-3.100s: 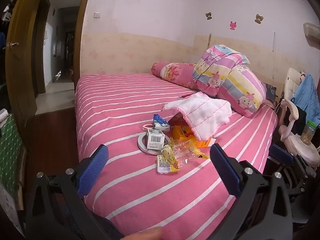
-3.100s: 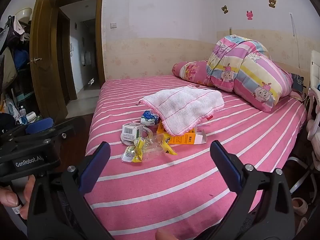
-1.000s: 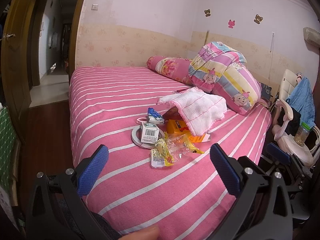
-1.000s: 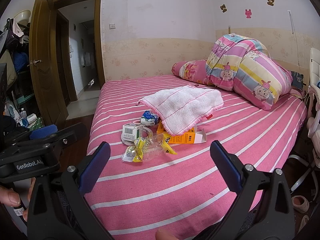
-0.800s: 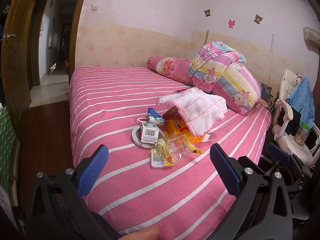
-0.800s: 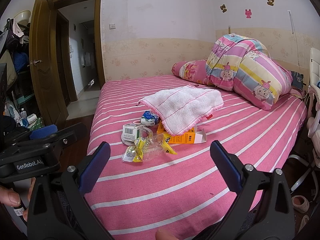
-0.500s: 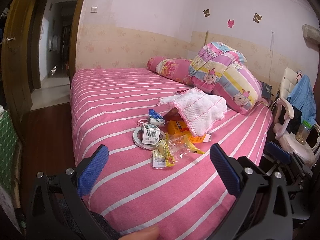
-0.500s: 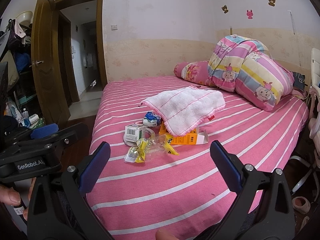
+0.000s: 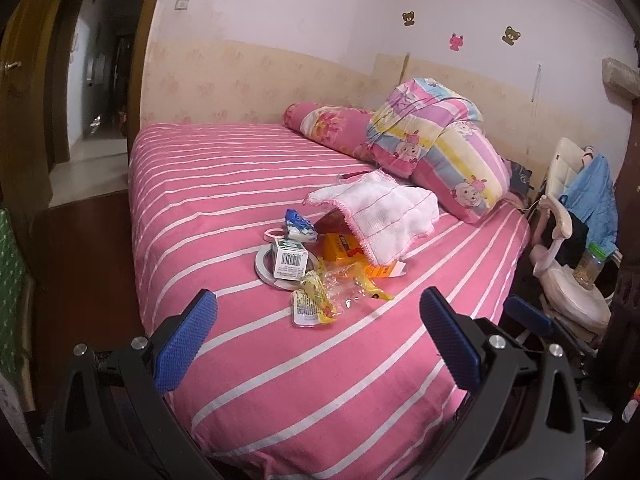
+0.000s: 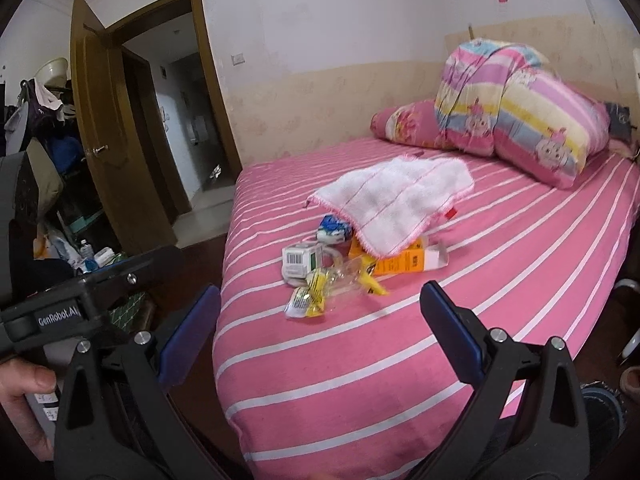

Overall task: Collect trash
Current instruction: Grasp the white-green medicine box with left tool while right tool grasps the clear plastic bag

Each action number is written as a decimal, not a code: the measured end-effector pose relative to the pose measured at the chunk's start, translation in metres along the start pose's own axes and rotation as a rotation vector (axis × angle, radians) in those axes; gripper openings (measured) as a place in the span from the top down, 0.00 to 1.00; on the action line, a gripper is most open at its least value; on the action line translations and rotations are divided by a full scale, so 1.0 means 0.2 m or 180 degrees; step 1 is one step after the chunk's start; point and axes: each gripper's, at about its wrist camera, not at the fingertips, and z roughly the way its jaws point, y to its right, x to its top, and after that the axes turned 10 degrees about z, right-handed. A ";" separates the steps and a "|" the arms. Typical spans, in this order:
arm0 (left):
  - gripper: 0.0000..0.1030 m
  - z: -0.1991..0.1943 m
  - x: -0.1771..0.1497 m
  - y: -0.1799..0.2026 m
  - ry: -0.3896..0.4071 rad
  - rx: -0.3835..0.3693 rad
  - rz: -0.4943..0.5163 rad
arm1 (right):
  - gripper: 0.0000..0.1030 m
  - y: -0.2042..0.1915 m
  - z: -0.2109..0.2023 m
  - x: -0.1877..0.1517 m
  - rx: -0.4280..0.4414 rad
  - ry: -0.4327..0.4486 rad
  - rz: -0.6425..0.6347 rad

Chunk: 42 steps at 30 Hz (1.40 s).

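Note:
Trash lies in a cluster on the pink striped bed [image 9: 224, 184]: a small white barcode box [image 9: 291, 258] on a tape ring [image 9: 264, 268], a blue-white wrapper [image 9: 298, 229], an orange carton [image 9: 344, 249] partly under a white towel [image 9: 384, 212], and a yellow-clear plastic wrapper [image 9: 320, 302]. The same cluster shows in the right wrist view: box [image 10: 300, 261], carton [image 10: 404, 261], wrapper [image 10: 316, 290], towel [image 10: 396, 196]. My left gripper [image 9: 318, 336] is open and empty, short of the trash. My right gripper [image 10: 320, 330] is open and empty, also short of it.
A folded quilt [image 9: 440, 140] and bolster pillow [image 9: 328, 128] sit at the bed's head. A chair with clothes and a jar [image 9: 588, 264] stands right of the bed. An open wooden door [image 10: 108, 128] and cluttered shelves [image 10: 48, 184] are on the left.
Both grippers have moved a little closer to the bed and the right view has swung right. The trash has not moved. Both grippers stay open.

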 end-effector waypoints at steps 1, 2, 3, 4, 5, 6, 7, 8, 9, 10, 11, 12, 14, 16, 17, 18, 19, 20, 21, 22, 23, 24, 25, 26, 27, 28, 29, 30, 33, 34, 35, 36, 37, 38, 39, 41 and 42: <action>0.05 0.01 -0.01 -0.01 -0.0008 0.0007 -0.0011 | 0.05 0.01 0.01 0.00 0.0003 -0.0017 0.0014; 0.05 0.04 -0.02 -0.02 -0.0024 0.0005 -0.0031 | 0.05 0.01 0.02 0.00 -0.0005 -0.0032 0.0027; 0.05 0.06 -0.03 -0.02 -0.0032 0.0001 -0.0042 | 0.05 0.02 0.03 0.00 -0.0003 -0.0058 0.0042; 0.05 0.09 -0.05 -0.03 -0.0040 0.0006 -0.0052 | 0.05 0.03 0.04 0.00 0.0011 -0.0081 0.0049; 0.05 0.11 -0.06 -0.03 -0.0046 -0.0002 -0.0047 | 0.05 0.03 0.06 0.00 0.0029 -0.0104 0.0047; 0.05 0.16 -0.07 -0.04 -0.0113 -0.0037 -0.0042 | 0.05 0.03 0.09 0.00 0.0029 -0.0135 0.0015; 0.05 0.21 -0.07 -0.07 -0.0182 -0.0113 -0.0085 | 0.05 0.03 0.11 0.00 0.0030 -0.0173 -0.0007; 0.05 0.23 -0.07 -0.08 -0.0181 -0.0152 -0.0111 | 0.05 0.03 0.14 0.00 0.0037 -0.0232 -0.0020; 0.05 0.27 -0.05 -0.10 -0.0188 -0.0180 -0.0132 | 0.05 0.03 0.18 0.00 0.0038 -0.0312 -0.0009; 0.05 0.29 -0.04 -0.11 -0.0202 -0.0201 -0.0124 | 0.05 0.04 0.21 0.00 0.0026 -0.0335 0.0014; 0.05 0.34 -0.02 -0.12 -0.0227 -0.0264 -0.0104 | 0.05 0.05 0.24 0.00 0.0037 -0.0349 0.0043; 0.05 0.38 -0.01 -0.14 -0.0238 -0.0268 -0.0092 | 0.05 0.07 0.28 0.00 0.0060 -0.0390 0.0104; 0.05 0.45 0.00 -0.15 -0.0249 -0.0254 -0.0080 | 0.05 0.10 0.38 0.01 0.0037 -0.0486 0.0199; 0.05 0.54 0.02 -0.19 -0.0298 -0.0285 -0.0109 | 0.05 0.14 0.50 0.01 0.0032 -0.0638 0.0320; 0.05 0.59 0.02 -0.21 -0.0333 -0.0304 -0.0119 | 0.05 0.16 0.54 0.02 0.0015 -0.0689 0.0357; 0.05 0.61 0.02 -0.22 -0.0350 -0.0308 -0.0129 | 0.05 0.18 0.59 0.02 -0.0014 -0.0750 0.0400; 0.05 0.65 0.03 -0.23 -0.0369 -0.0333 -0.0142 | 0.05 0.20 0.64 0.02 -0.0044 -0.0799 0.0446; 0.05 0.68 0.04 -0.24 -0.0380 -0.0358 -0.0151 | 0.05 0.21 0.67 0.02 -0.0038 -0.0846 0.0493; 0.05 0.72 0.05 -0.25 -0.0383 -0.0369 -0.0140 | 0.05 0.22 0.72 0.02 -0.0031 -0.0888 0.0534; 0.05 0.75 0.06 -0.25 -0.0397 -0.0368 -0.0119 | 0.05 0.23 0.75 0.02 -0.0049 -0.0884 0.0538; 0.05 0.78 0.07 -0.25 -0.0420 -0.0373 -0.0099 | 0.05 0.23 0.77 0.03 -0.0056 -0.0880 0.0534; 0.05 0.82 0.08 -0.25 -0.0442 -0.0385 -0.0086 | 0.05 0.23 0.81 0.03 -0.0042 -0.0899 0.0537; 0.05 0.86 0.09 -0.25 -0.0461 -0.0392 -0.0073 | 0.05 0.23 0.83 0.04 -0.0038 -0.0912 0.0536; 0.05 0.89 0.10 -0.24 -0.0482 -0.0398 -0.0066 | 0.05 0.22 0.85 0.04 -0.0041 -0.0911 0.0521; 0.05 0.94 0.10 -0.24 -0.0519 -0.0416 -0.0060 | 0.05 0.22 0.87 0.04 -0.0044 -0.0919 0.0509; 0.05 0.96 0.11 -0.24 -0.0544 -0.0421 -0.0054 | 0.05 0.22 0.89 0.04 -0.0045 -0.0938 0.0516; 0.05 0.99 0.11 -0.24 -0.0574 -0.0416 -0.0050 | 0.07 0.23 0.91 0.03 -0.0059 -0.0963 0.0527; 0.05 1.03 0.11 -0.23 -0.0611 -0.0424 -0.0053 | 0.10 0.24 0.93 0.03 -0.0076 -0.0981 0.0529; 0.05 1.10 0.12 -0.23 -0.0635 -0.0439 -0.0021 | 0.24 0.27 0.97 0.02 -0.0128 -0.1050 0.0571; 0.05 1.12 0.13 -0.22 -0.0651 -0.0448 -0.0014 | 0.25 0.28 0.98 0.02 -0.0145 -0.1071 0.0587; 0.05 1.14 0.13 -0.22 -0.0661 -0.0443 -0.0012 | 0.27 0.29 0.99 0.01 -0.0155 -0.1092 0.0598; 0.05 1.17 0.13 -0.22 -0.0696 -0.0430 -0.0028 | 0.29 0.30 1.00 0.01 -0.0161 -0.1118 0.0620; 0.05 1.18 0.12 -0.22 -0.0726 -0.0434 -0.0052 | 0.33 0.31 1.01 0.00 -0.0176 -0.1147 0.0627; 0.08 1.20 0.11 -0.23 -0.0768 -0.0452 -0.0077 | 0.37 0.31 1.01 -0.01 -0.0198 -0.1167 0.0614; 0.15 1.22 0.10 -0.23 -0.0830 -0.0476 -0.0090 | 0.38 0.31 1.02 -0.01 -0.0217 -0.1177 0.0595; 0.37 1.26 0.08 -0.22 -0.0971 -0.0494 -0.0059 | 0.48 0.32 1.02 -0.02 -0.0198 -0.1161 0.0589; 0.38 1.28 0.06 -0.22 -0.1036 -0.0498 -0.0039 | 0.48 0.32 1.02 -0.01 -0.0196 -0.1156 0.0584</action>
